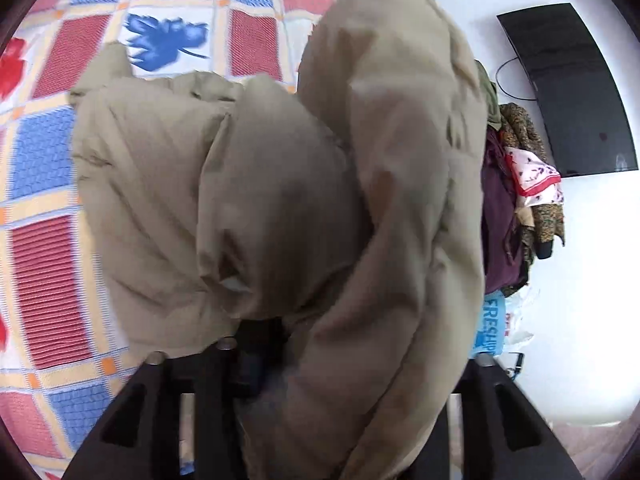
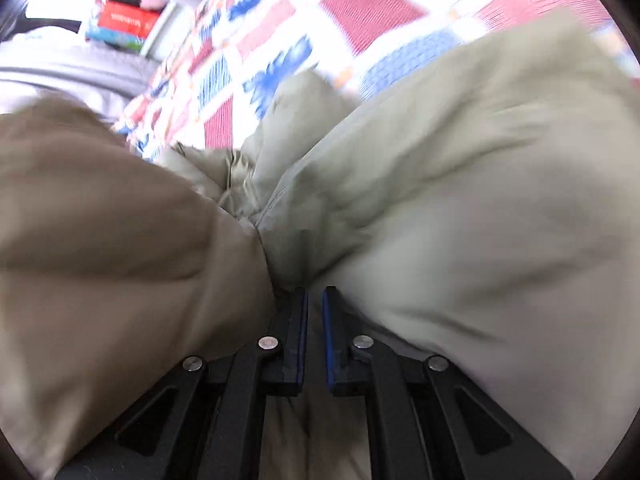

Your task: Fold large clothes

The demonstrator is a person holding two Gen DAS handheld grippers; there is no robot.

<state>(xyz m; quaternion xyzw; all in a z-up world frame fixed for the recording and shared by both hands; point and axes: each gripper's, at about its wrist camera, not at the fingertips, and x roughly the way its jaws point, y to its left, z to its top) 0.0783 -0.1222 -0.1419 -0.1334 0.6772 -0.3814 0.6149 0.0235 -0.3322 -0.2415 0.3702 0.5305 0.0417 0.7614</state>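
Puffy, quilted beige jacket [image 1: 280, 184] in both tools

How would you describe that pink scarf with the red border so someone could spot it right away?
Start at the big flat black screen on the white wall in the left wrist view. Just below and left of it hangs a pile of dark clothes. The pink patterned scarf with a red border drapes over that pile, the only pale, shiny piece among maroon and leopard-print fabrics.

Matt beige padded cloth jacket [image 1: 280, 200], ribbed woven quilt [image 1: 52, 272], probably plastic black hand-held gripper [image 2: 315, 320], glossy screen [image 1: 576, 92]
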